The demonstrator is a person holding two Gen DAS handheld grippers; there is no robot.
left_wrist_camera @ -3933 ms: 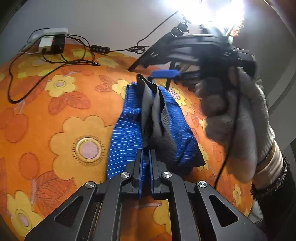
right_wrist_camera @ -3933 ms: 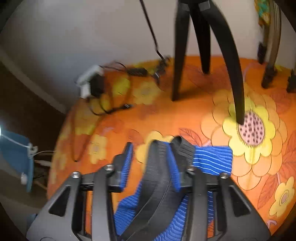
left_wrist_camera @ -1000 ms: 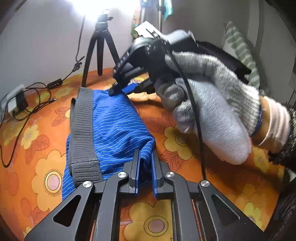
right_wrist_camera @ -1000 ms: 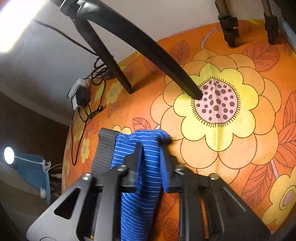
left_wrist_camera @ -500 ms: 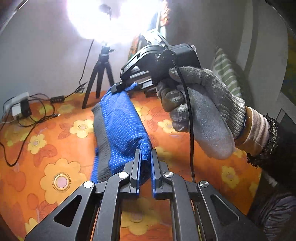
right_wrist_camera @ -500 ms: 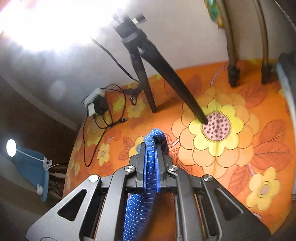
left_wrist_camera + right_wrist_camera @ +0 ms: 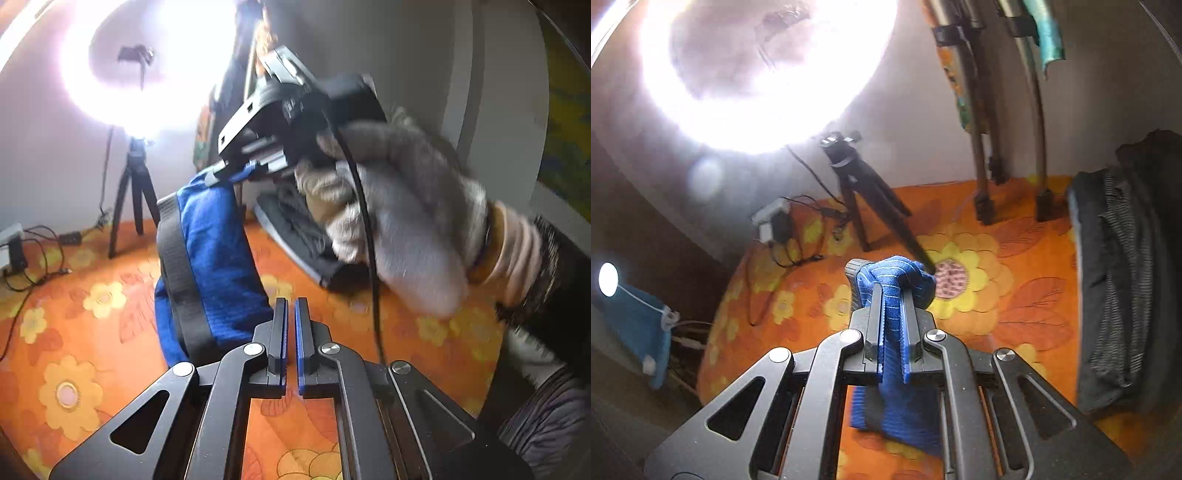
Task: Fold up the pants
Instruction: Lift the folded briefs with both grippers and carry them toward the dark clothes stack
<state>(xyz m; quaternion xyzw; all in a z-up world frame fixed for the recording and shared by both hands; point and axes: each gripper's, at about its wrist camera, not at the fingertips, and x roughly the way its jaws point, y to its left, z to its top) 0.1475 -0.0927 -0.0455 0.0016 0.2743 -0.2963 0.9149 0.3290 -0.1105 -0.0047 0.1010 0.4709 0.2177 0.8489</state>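
The left tongs [image 7: 289,332], low in the centre of the left wrist view, are seen drawn narrow with only a slit between the blue pads and nothing gripped in them. The right tongs [image 7: 893,325] are clamped on the pants [image 7: 892,295], a bunched fold of blue striped cloth being pinched between the pads at the centre of the right wrist view.

In the left wrist view the pants [image 7: 218,251] are seen hanging from the right tongs [image 7: 231,173] at centre frame, lifted clear of the orange flowered surface [image 7: 74,332], with the dark waistband [image 7: 181,277] running down their left side. The gloved right hand [image 7: 399,229] is seen at the right of that frame.

A risk is judged here: the whole garment is carried by one pinch, so the cloth could slip out, or the hanging part could twist and spoil the fold, if it is swung quickly. The small tripod [image 7: 864,199] and the cables [image 7: 798,236], at upper centre left of the right wrist view, could be snagged by a low pass.

No containers are seen; a dark folded garment [image 7: 1115,288] lies at the right edge.
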